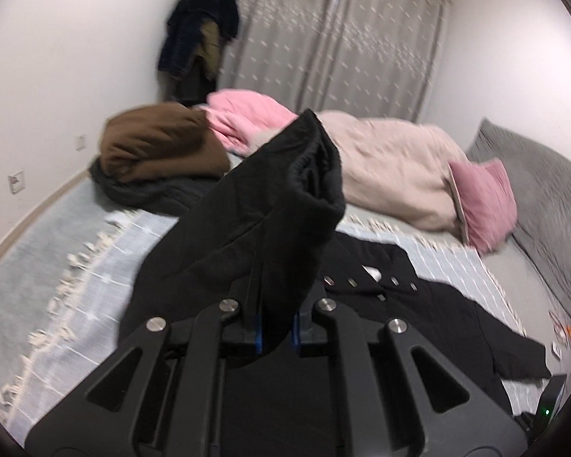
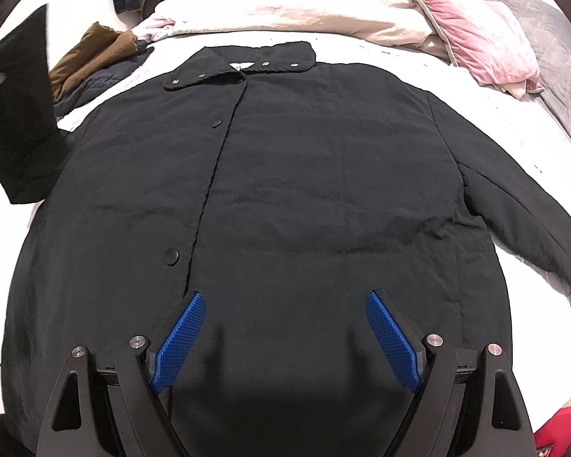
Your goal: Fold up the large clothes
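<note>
One black coat (image 2: pixel 285 190) lies on the bed (image 1: pixel 57 266). Two folded garments (image 1: pixel 160 148) sit stacked beside one pink quilt (image 1: pixel 247 118), one beige duvet (image 1: pixel 392 167) and one pink pillow (image 1: pixel 487 202). Two grippers: left gripper (image 1: pixel 276 304), right gripper (image 2: pixel 285 301).

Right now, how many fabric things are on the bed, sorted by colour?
Black: 1, the black coat, spread flat, one sleeve lifted in the left tool
Brown: 1, a folded brown garment
Dark grey: 1, a garment beneath the brown one
Pink: 3, a bright pink blanket, a pale pink duvet, a pink pillow
Total: 6
</note>
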Tool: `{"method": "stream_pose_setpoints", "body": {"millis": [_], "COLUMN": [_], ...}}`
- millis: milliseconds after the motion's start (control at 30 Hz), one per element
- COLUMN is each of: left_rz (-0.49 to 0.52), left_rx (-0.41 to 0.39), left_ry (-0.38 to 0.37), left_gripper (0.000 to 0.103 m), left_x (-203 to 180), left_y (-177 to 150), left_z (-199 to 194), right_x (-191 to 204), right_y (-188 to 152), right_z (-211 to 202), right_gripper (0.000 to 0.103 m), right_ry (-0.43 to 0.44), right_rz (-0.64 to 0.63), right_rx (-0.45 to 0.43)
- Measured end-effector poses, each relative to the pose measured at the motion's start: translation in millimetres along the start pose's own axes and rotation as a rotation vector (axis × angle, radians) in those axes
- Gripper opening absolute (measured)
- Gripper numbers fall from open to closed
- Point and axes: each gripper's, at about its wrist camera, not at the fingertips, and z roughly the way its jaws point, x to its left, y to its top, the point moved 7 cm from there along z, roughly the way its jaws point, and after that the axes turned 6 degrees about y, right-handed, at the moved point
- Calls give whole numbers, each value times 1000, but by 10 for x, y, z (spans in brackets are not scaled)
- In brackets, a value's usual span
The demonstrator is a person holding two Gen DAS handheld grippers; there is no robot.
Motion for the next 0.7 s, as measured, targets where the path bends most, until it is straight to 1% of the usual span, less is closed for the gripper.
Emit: {"method": "stream_pose_setpoints", "body": {"millis": [200, 333, 533, 600, 667, 700], "left_rz": [80, 119, 164, 193, 225, 246], "left_rx": [95, 191, 332, 382, 420, 431], "left_ry": [-60, -86, -101, -108, -108, -114], "left_gripper": [12, 12, 12, 13, 15, 21], "left_x": [-543, -792, -946, -985, -1014, -1028], "left_y": [-397, -759, -1333, -1530, -1669, -1723], "left_z": [194, 373, 638, 714, 756, 756], "right_x": [10, -9, -29, -39, -50, -50], "right_y": [14, 16, 15, 14, 13, 13], "right_z": [-18, 2, -15, -18, -18, -16], "right_gripper": [88, 88, 88, 88, 88, 88], "right_ry": [10, 8, 10, 12, 11, 11], "right_rz": [3, 9, 20, 22, 21, 22], "right_rx": [-9, -5, -9, -10, -10, -10]}}
